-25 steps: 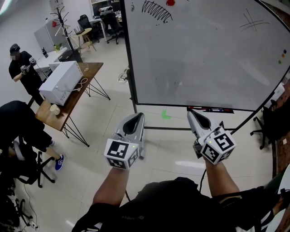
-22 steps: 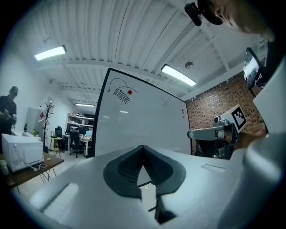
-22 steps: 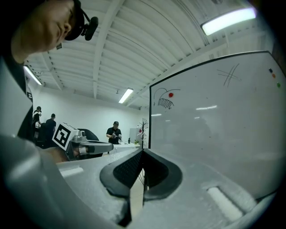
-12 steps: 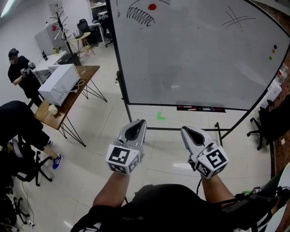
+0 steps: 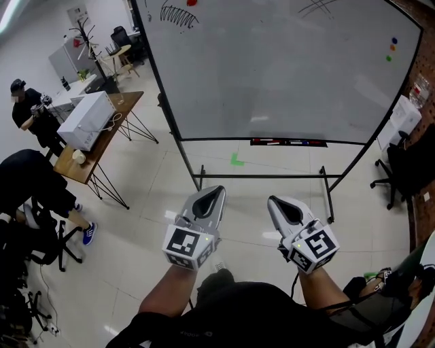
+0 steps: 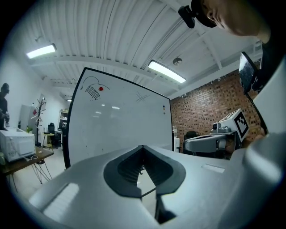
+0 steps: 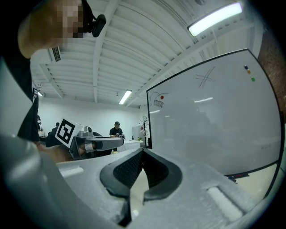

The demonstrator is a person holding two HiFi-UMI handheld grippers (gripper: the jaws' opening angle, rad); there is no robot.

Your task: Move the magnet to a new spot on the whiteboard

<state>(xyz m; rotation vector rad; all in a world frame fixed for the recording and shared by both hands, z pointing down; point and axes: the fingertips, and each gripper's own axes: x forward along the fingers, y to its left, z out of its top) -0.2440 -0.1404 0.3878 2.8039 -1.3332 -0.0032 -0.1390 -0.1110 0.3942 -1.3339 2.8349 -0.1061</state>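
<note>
Standing far left: a person (image 5: 27, 112) in dark clothes beside a white desk, well apart from the grippers.
Wooden table (image 5: 102, 153): carries a white box (image 5: 85, 122) and, near its front end, a pale cup (image 5: 79, 157); whether the cup holds anything I cannot tell.
Magnet (image 5: 192, 3): red and round, stuck at the top left of the whiteboard (image 5: 272, 68), just right of a hatched scribble (image 5: 175, 13). It is far from both grippers.
Left gripper (image 5: 219, 191): held level over the floor, pointing toward the whiteboard stand; its tips meet and nothing sits between them.
Green mark (image 5: 236, 160): on the floor, under the board's lower edge.
Right gripper (image 5: 271, 201): level beside the left one, a little apart from it; its fingers are pressed together on nothing.
Marker tray (image 5: 319, 143): a narrow ledge below the board's bottom edge, holding a few markers (image 5: 272, 143) laid end to end.
Coloured dots (image 5: 392, 48): three small ones in a short column, near the board's right edge.
</note>
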